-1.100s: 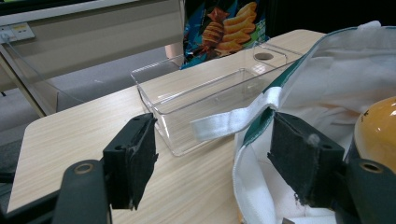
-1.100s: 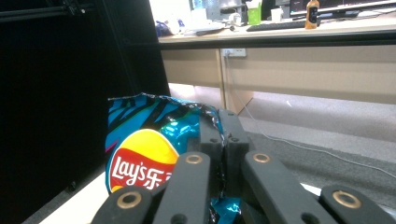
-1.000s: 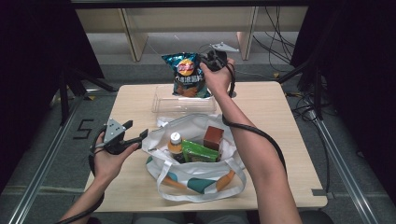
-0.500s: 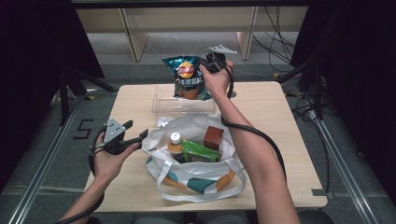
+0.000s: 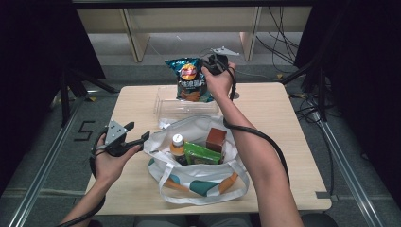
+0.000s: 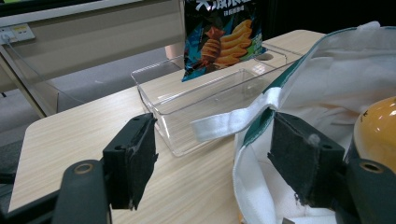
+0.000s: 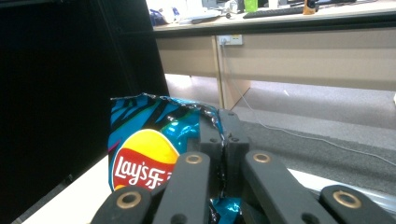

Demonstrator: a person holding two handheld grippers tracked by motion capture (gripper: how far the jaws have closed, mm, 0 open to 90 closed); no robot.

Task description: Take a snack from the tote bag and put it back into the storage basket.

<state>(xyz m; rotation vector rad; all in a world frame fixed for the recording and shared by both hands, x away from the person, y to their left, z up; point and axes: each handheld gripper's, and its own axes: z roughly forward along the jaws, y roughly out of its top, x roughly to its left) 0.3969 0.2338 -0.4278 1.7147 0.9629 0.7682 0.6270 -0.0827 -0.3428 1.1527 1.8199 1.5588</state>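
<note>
The chip bag (image 5: 190,79) hangs over the clear box (image 5: 163,106) at the far side of the table (image 5: 283,142), pinched at its top by the right gripper (image 5: 211,66). The left gripper (image 5: 140,138) has its jaws wide apart beside the white bag (image 5: 198,182), holding nothing.

Not much moved tbh, the right gripper (image 5: 211,64) just lifted the chip bag (image 5: 190,79) a tad higher above the clear bin (image 5: 166,101) at the table's far edge.

Glossy foil chip bag (image 5: 190,79); clear plastic tray (image 5: 166,105); cloth tote (image 5: 198,182).
</note>
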